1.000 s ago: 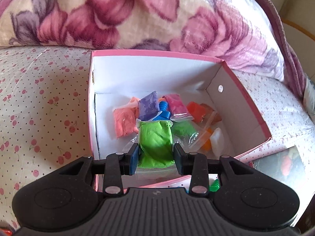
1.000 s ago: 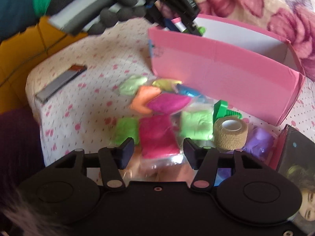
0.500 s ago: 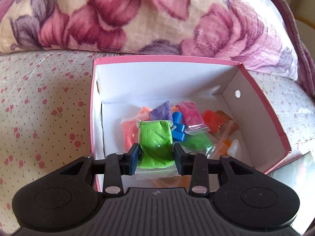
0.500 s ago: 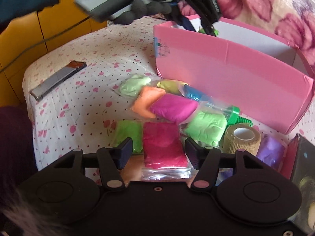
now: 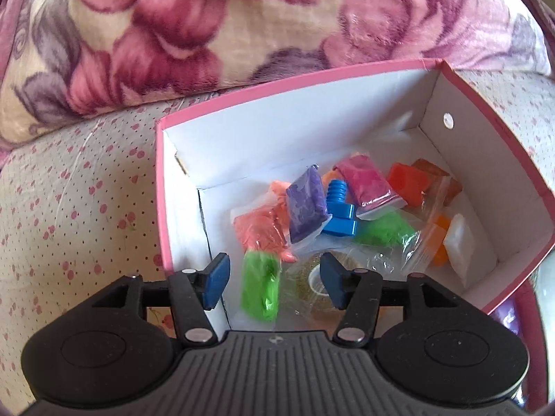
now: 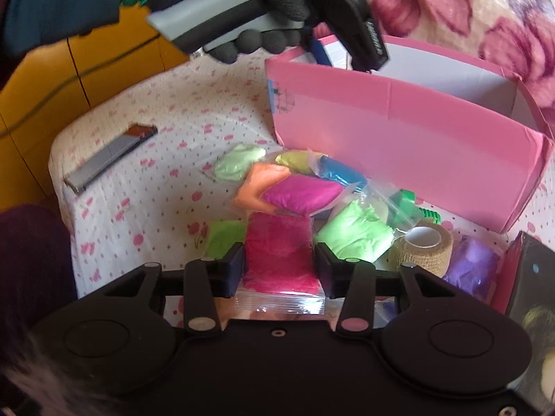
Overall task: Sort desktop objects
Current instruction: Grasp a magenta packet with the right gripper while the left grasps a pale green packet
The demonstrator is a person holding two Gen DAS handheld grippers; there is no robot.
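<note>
While the left gripper [image 5: 274, 279] hangs over the pink box [image 5: 492, 145] with its jaws spread wide, the green clay bag [image 5: 261, 286] lies loose between them inside the box, touching neither pad. The right gripper [image 6: 279, 269] pinches the magenta clay bag [image 6: 279, 254] near the pile beside the box.

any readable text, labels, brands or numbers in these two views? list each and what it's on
None can be read.
Left gripper body: white lettering, too blurred to read.
Pink box front: small dark printed mark by its left edge, illegible.
Clay bags, e.g. the magenta bag between the right gripper's fingers: no print visible.
</note>
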